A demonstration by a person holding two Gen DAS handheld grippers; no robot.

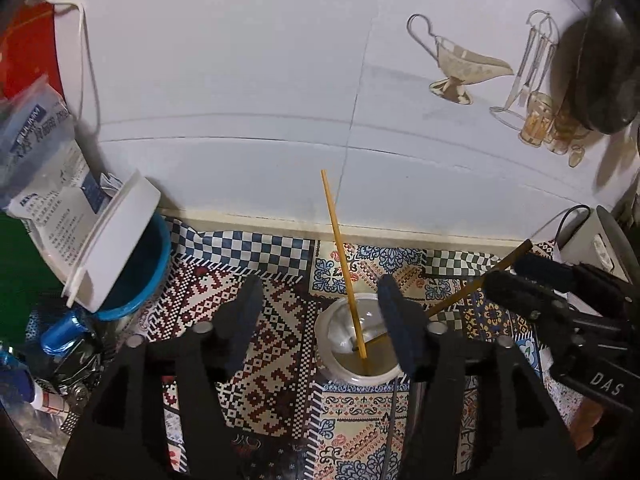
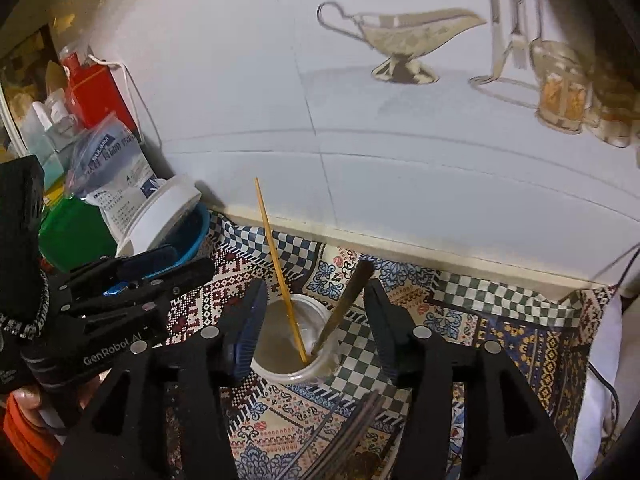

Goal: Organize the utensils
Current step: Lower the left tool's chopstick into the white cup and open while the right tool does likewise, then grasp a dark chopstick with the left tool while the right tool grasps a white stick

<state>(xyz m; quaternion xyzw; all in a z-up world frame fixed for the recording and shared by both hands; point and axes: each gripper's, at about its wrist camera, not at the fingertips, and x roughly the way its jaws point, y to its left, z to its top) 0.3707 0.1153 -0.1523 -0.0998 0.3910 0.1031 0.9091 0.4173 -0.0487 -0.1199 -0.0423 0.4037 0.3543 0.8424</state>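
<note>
Chopsticks: yellow chopstick (image 1: 345, 276) and brown chopstick (image 2: 343, 309) stood leaning in cup (image 2: 294, 338), mid-table near back edge. Judged light, stiff, slick; best pinched at upper shaft. Cup judged tippable. Left gripper (image 1: 320, 322) and right gripper (image 2: 316, 330) both parted, nothing gripped.

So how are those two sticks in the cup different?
The yellow stick is thin, pale and tall; the brown stick is thicker, darker and shows less above the rim. In the right view the yellow one leans left, the brown one right. Both stand in the cup.
</note>
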